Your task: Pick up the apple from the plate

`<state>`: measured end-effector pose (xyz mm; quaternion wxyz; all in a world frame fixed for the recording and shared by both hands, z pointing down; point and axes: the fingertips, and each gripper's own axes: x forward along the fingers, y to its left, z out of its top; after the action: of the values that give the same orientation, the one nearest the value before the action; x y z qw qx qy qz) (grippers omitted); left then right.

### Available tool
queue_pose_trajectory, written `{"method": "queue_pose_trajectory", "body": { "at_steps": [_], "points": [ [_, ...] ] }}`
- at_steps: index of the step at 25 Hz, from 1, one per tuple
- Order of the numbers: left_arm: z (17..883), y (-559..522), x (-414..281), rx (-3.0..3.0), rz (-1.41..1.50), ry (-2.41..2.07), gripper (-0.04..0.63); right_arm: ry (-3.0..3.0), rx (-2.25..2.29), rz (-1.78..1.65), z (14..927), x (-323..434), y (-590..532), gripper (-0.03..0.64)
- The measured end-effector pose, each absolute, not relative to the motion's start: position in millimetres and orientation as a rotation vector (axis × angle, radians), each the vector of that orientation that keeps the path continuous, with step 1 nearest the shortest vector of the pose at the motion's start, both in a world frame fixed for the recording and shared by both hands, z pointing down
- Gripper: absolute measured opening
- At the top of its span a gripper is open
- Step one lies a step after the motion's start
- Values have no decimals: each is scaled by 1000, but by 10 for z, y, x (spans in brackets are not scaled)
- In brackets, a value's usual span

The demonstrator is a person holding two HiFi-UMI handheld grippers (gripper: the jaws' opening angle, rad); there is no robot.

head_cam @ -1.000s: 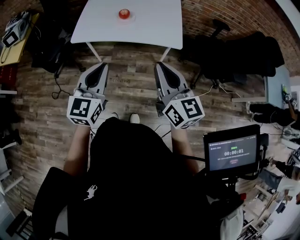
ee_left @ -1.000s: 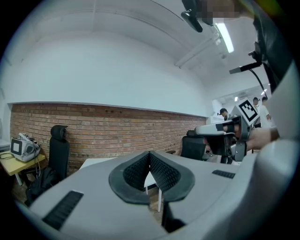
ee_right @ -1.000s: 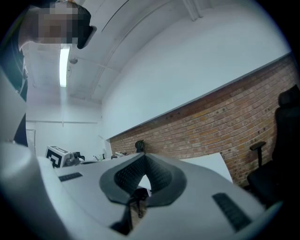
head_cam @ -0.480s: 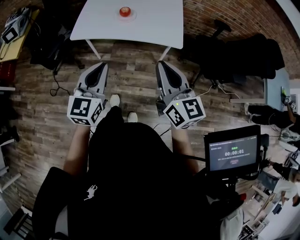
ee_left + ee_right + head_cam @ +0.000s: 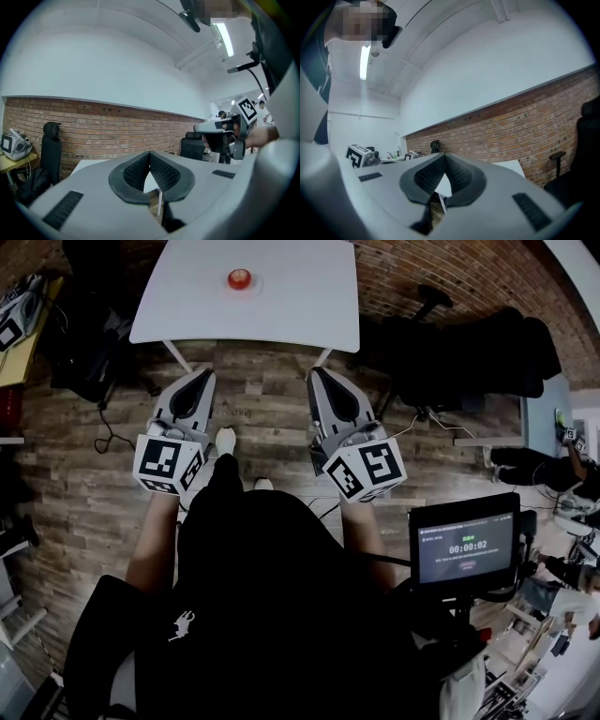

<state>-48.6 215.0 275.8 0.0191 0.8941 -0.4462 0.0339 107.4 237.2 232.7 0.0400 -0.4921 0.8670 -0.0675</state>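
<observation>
A: So, head view first. We log the apple (image 5: 239,278) sitting on its plate (image 5: 255,285), toward the far side of the white table (image 5: 309,296) and well apart from both tools.

B: Agreed. We see the left gripper (image 5: 201,372) and the right gripper (image 5: 319,372) side by side over the wooden floor (image 5: 262,404), short of the table's near edge, and neither holds anything.

A: Left gripper view next. We read the ribbed pads (image 5: 136,171) as meeting at their tips, so the jaws are closed with nothing between them. The white tabletop and a brick wall (image 5: 93,126) lie beyond.

B: Right gripper view gives us the same reading. Its pads (image 5: 429,176) meet, so the jaws are closed and empty. A corner of the table shows past them with brick wall behind, and the left gripper's marker cube (image 5: 357,155) sits at the left edge.
</observation>
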Motion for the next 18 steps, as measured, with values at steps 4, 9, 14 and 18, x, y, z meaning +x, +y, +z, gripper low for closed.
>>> {"method": "queue_pose_trajectory", "body": {
  "at_steps": [4,9,14,18],
  "points": [
    [2798,1772,-544,2759,90,-1331,6,2692,-1525,-176,2352,943,2024,5],
    [2809,1351,-557,2767,88,-1271,6,2685,-1546,-202,2387,870,1615,5],
    [2765,922,-653,2787,91,-1252,6,2679,-1563,-176,2276,739,1231,5],
    [2768,632,-709,2802,94,-1214,6,2658,-1609,-179,2257,683,990,5]
  ]
}}
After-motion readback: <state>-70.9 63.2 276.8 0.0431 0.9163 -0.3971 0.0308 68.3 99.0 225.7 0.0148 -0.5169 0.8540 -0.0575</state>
